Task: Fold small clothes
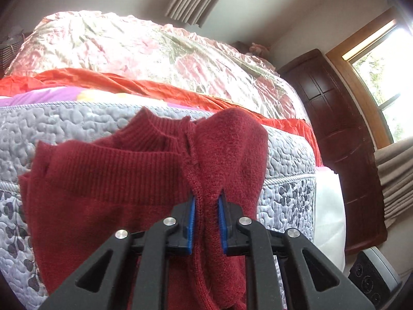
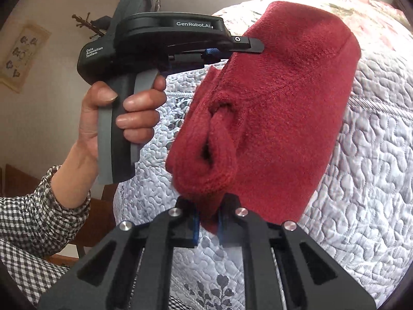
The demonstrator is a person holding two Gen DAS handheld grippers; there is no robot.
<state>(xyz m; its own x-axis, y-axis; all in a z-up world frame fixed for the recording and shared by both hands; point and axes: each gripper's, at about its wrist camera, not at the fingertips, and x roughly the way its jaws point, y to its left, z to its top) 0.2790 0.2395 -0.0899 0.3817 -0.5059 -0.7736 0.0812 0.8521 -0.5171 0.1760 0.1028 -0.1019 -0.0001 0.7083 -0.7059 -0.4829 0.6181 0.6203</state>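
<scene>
Quilted mattress point(image 2: 361, 180) behind — red sweater point(image 2: 271, 118) clamped in both grippers' jaws

much of the sweater and both grippers sits out of sight

in the left wrist view the dark red sweater point(image 1: 108, 180) runs off the bottom edge below the left gripper point(image 1: 206, 222), so its hem is cut off, and the cloth between the blue pads point(image 1: 190, 222) hides their inner faces. a grey device point(image 1: 374, 276) to the gripper's lower right is clipped by the lens rim. in the right wrist view the right gripper point(image 2: 206, 224) has its fingertips buried under the knit fold, the person's left hand point(image 2: 124, 113) covers part of the other gripper's handle, and the checked sleeve point(image 2: 38, 219) leaves the frame.
</scene>
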